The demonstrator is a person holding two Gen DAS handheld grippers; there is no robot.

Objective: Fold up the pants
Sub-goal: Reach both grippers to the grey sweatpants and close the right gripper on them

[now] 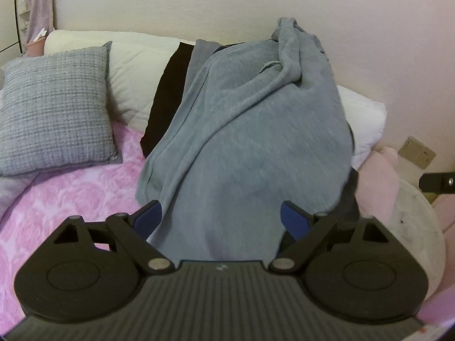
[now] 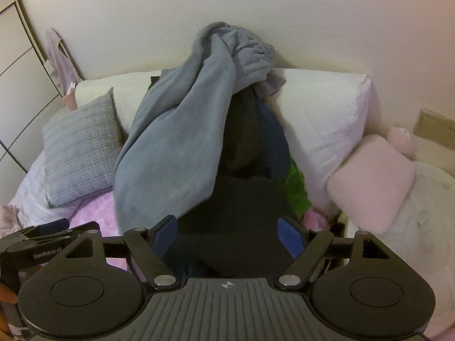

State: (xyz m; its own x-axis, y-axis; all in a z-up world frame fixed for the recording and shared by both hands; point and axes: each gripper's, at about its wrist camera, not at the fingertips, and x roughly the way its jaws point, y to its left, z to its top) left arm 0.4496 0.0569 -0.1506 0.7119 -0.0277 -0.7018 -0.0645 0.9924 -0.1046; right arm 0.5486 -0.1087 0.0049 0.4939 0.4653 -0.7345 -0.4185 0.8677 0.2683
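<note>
Pink floral bedding (image 1: 85,196) and white pillows (image 2: 321,113) fill the bed against a cream wall. Soft grey fleece pants (image 1: 250,130) lie heaped over dark clothes (image 2: 241,199), bunched and unfolded. Both the left gripper (image 1: 220,217) and right gripper (image 2: 230,230) stand wide apart, gripping nothing. Folding seems barely begun; next the pants need seizing, likely at the gathered waistband (image 2: 253,54), and spreading flat.
</note>
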